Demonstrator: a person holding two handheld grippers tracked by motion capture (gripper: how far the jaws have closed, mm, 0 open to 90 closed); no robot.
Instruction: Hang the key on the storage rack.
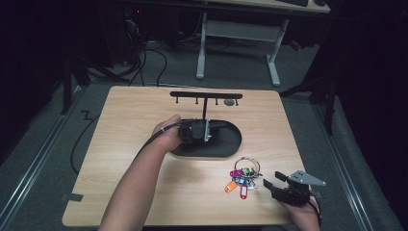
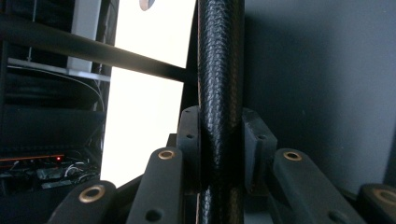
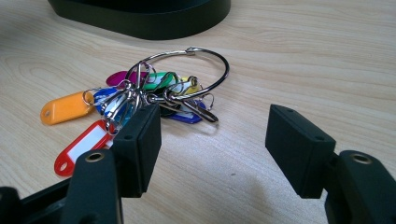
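We are finding the left gripper (image 1: 208,130) clamping the black textured upright post (image 2: 220,93) of the black oval-based key stand (image 1: 226,144), which is sitting mid-table. The right gripper (image 3: 212,140) is resting with jaws spread, gripping nothing, near the front right corner of the light wooden table (image 1: 125,144), just beside the large metal ring of coloured plastic key tags (image 3: 154,95).

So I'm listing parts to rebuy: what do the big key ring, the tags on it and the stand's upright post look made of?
The big ring looks like polished steel wire: silvery, with bright highlights. The tags look like glossy coloured plastic, the red one with a white paper-like insert. The upright post, clamped by the left gripper, is black with a woven, scaly texture, perhaps carbon fibre or a braided sleeve; I can't tell which.
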